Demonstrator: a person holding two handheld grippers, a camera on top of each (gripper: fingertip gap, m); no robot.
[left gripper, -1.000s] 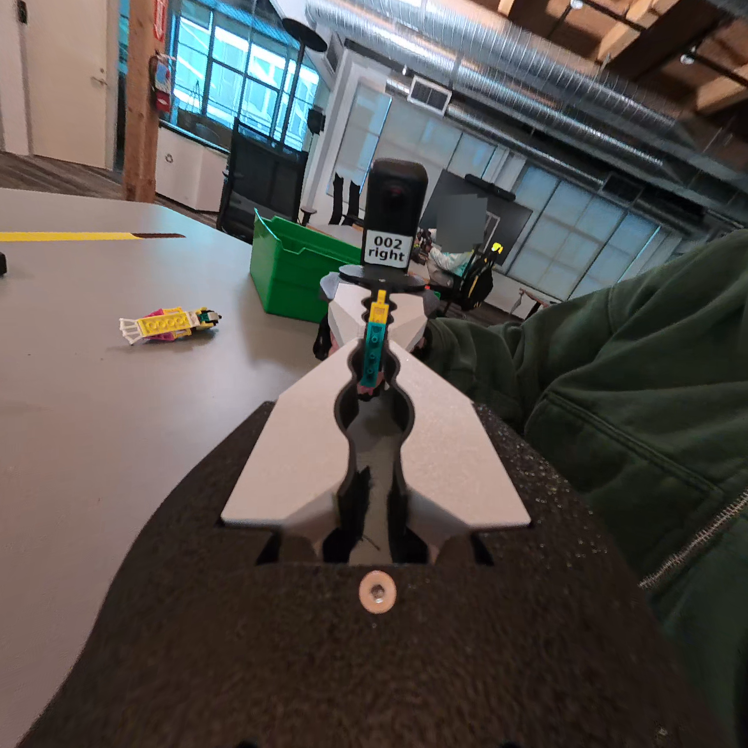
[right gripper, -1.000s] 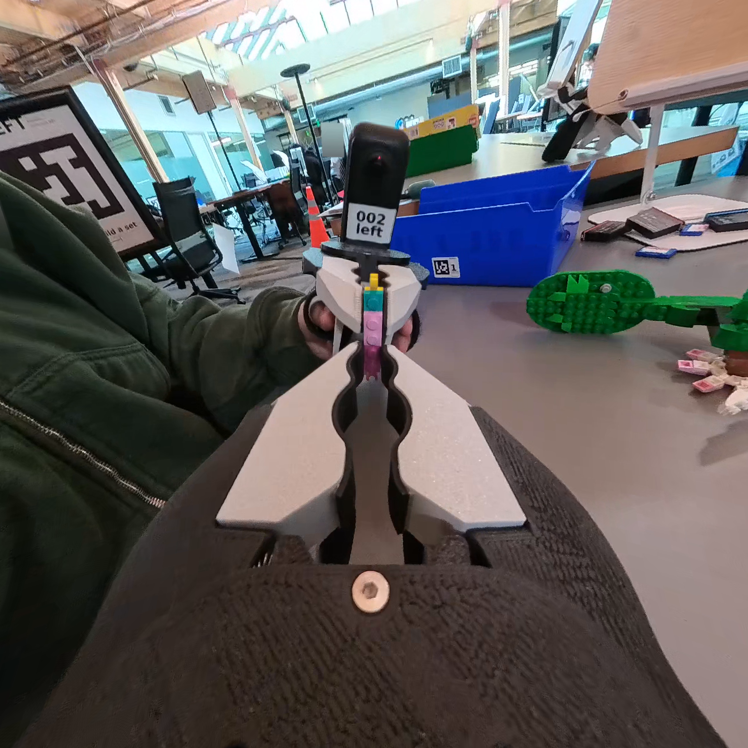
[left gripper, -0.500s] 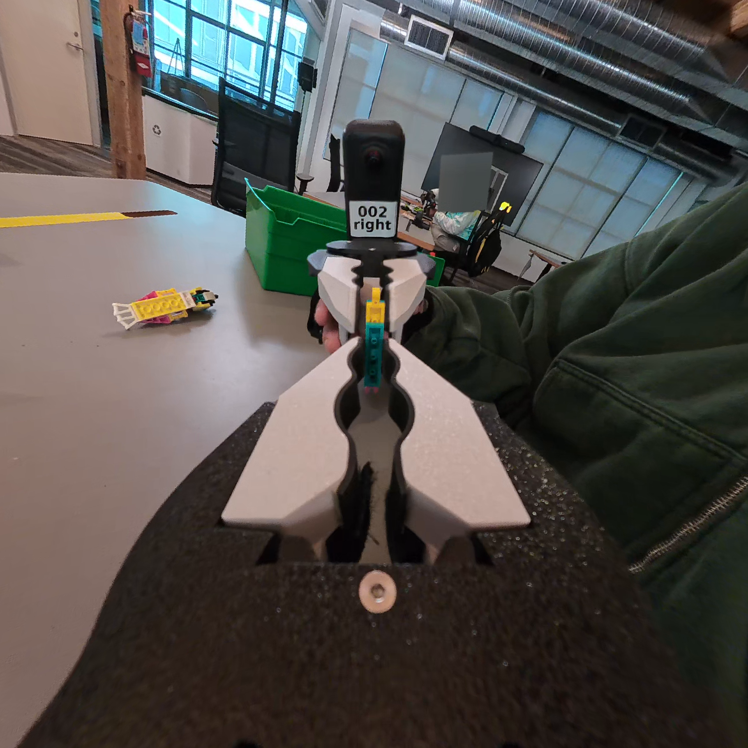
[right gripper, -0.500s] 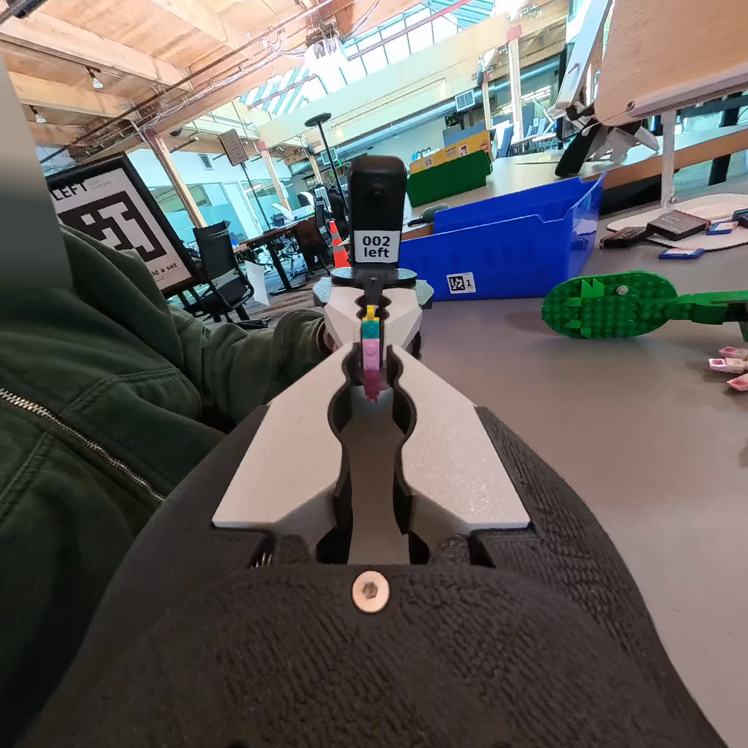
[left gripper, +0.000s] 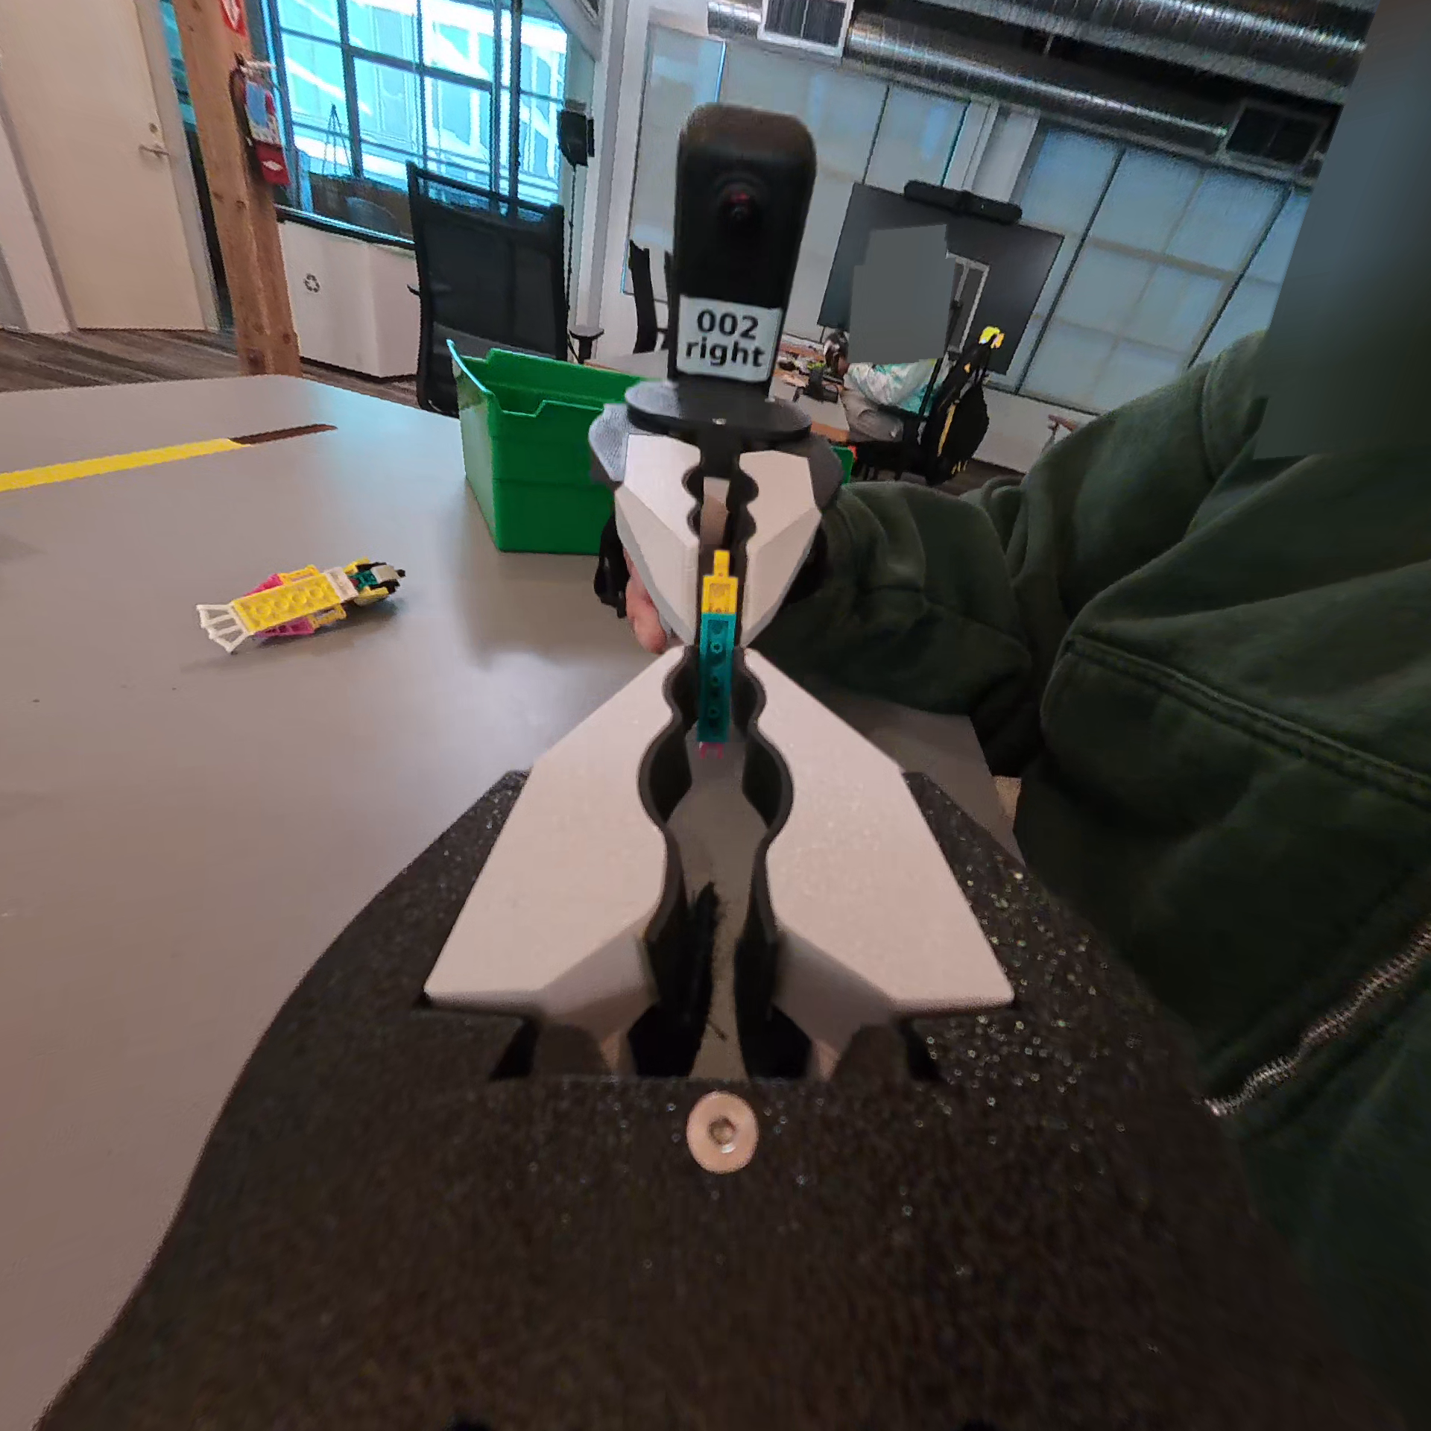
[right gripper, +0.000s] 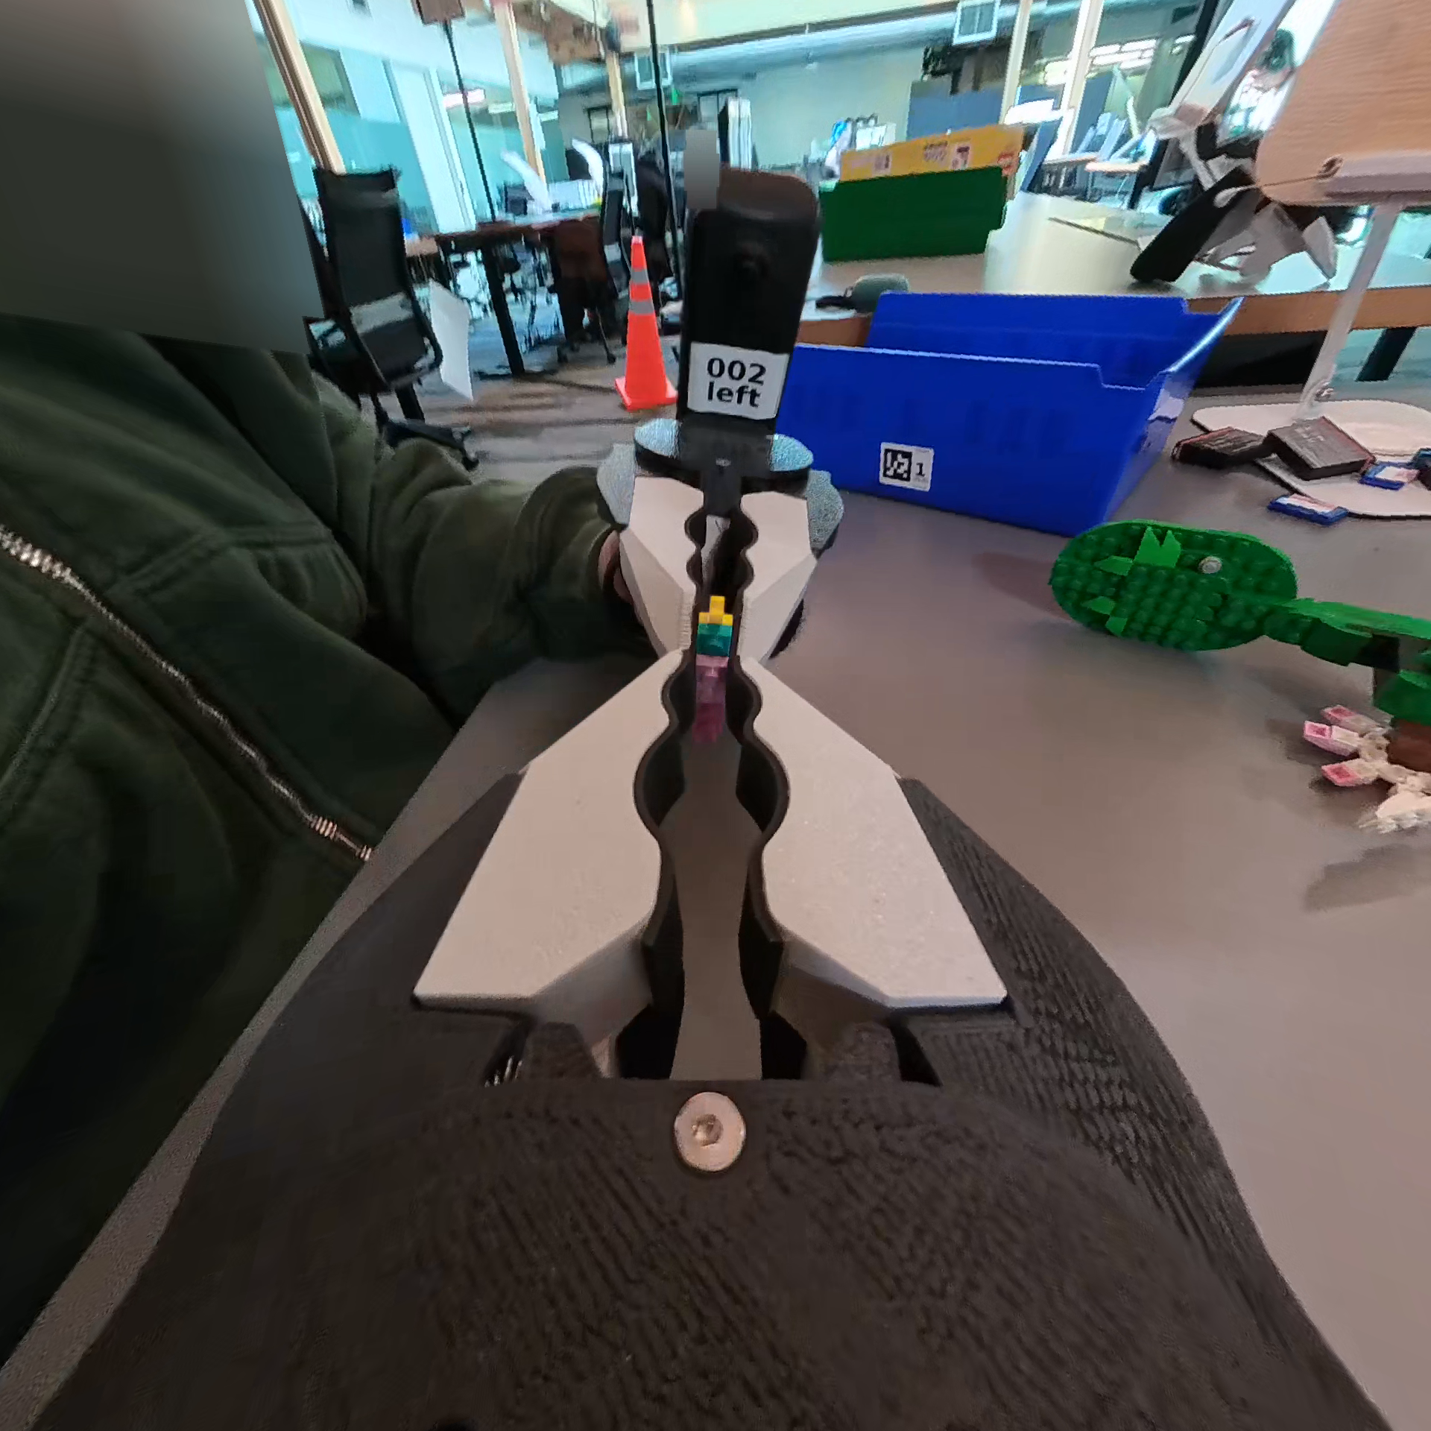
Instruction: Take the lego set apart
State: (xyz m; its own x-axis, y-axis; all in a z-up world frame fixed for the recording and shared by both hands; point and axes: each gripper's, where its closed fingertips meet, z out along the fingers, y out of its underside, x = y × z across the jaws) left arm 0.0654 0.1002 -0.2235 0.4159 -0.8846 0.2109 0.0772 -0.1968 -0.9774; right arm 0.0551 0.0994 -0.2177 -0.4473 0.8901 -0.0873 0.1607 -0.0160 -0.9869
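Observation:
A small lego piece (left gripper: 714, 681) of yellow, teal and pink bricks is held in the air between both grippers, which meet tip to tip. My left gripper (left gripper: 716, 666) is shut on its teal and pink part. Its yellow end sits in the right gripper (left gripper: 720, 588) facing me. In the right wrist view my right gripper (right gripper: 711, 674) is shut on the same piece (right gripper: 711, 689), pink side showing. The left gripper (right gripper: 714, 619) is opposite it. A yellow and pink lego model (left gripper: 298, 608) lies on the grey table (left gripper: 232, 813).
A green bin (left gripper: 534, 464) stands behind the grippers on the left side. A blue bin (right gripper: 991, 434), a green lego plate with a stem (right gripper: 1169, 585) and small pink and white pieces (right gripper: 1347, 743) lie on the right side. The person's green sleeve (left gripper: 1161, 697) is close by. The grippers are tip to tip, or close to it.
Both grippers stay shut on the small piece, tip to tip. Both have tipped forward, so the room behind sits higher in each view. The piece looks still joined.

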